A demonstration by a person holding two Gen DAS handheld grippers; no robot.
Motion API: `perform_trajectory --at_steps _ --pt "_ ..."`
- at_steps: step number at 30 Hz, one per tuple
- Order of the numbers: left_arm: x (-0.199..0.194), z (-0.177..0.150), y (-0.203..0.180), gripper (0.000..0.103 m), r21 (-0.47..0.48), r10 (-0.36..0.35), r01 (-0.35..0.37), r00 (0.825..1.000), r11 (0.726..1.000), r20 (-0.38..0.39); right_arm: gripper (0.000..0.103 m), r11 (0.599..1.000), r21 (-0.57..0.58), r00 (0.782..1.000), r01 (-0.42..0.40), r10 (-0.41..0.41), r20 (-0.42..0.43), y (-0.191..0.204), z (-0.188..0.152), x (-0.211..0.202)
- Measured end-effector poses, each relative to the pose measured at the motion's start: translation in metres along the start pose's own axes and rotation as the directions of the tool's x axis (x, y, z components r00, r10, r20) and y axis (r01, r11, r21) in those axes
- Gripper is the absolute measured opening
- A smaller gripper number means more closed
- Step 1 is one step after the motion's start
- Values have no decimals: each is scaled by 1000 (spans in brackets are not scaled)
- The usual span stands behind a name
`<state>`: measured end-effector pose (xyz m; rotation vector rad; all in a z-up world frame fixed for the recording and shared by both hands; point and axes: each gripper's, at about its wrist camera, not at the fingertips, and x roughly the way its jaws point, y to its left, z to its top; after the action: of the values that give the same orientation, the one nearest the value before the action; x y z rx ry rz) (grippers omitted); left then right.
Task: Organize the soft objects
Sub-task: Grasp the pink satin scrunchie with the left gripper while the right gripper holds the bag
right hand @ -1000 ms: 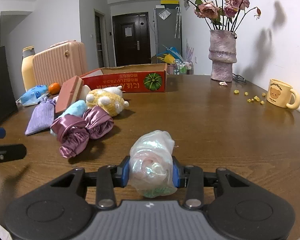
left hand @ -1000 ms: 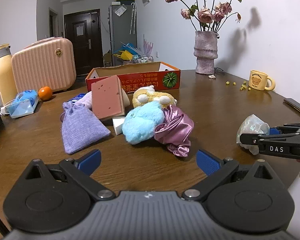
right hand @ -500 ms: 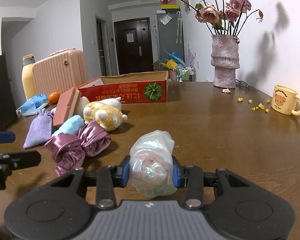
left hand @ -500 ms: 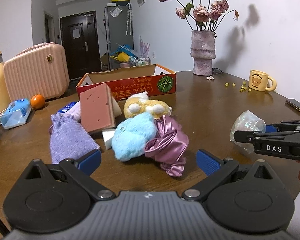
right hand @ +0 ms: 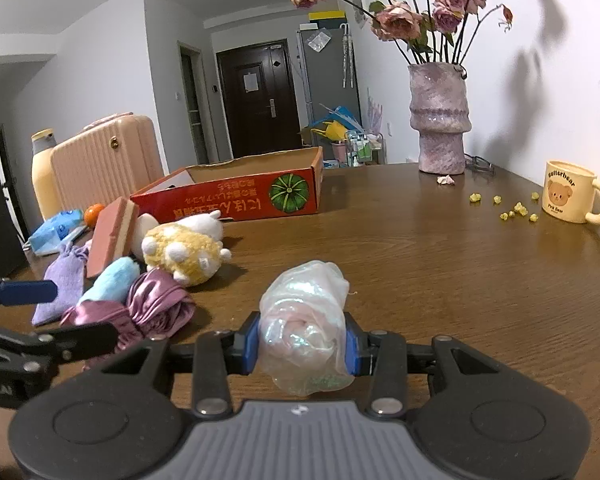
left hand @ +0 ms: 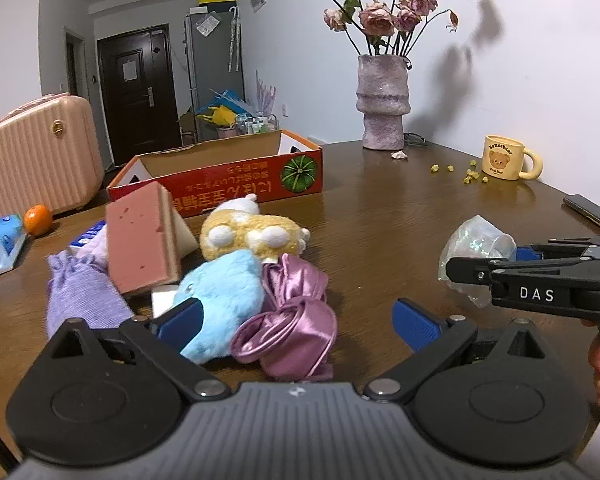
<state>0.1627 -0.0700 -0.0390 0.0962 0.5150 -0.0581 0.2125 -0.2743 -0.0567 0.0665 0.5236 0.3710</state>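
Two grippers: right gripper (right hand: 302, 346) clamped on crinkly plastic bag (right hand: 306, 332); left gripper (left hand: 296, 322) spread wide, closing, w/ satin pouch (left hand: 296, 320) between, right of fluffy blue plush (left hand: 220, 300).

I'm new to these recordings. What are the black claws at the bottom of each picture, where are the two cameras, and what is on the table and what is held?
There is no robot here. A person holds a two-finger gripper in each hand, and each gripper carries a wide-angle camera looking forward along its fingers, so each picture shows its own claw at the bottom.

In the left view, the left gripper has wide jaws that are just starting to close, with the blue plush and the purple satin cloth between the pads but not pressed.

In the right view, the right gripper is shut on a clear bag.

On the table lie a yellow plush, a pink sponge, a lilac pouch, an open red box, a vase and a mug.
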Motion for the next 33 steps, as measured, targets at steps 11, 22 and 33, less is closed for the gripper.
perform_trajectory --at_steps 11,22,33 --pt "34 4 -10 70 22 -61 62 997 998 -41 40 993 99 998 -64 66 -18 -17 1 17" --pt "63 5 -1 67 -28 -53 49 989 998 -135 40 991 118 997 -65 70 -39 -18 -2 20" --pt "77 2 4 37 -62 -83 73 980 995 -180 39 995 96 998 -35 40 -52 -12 -2 21"
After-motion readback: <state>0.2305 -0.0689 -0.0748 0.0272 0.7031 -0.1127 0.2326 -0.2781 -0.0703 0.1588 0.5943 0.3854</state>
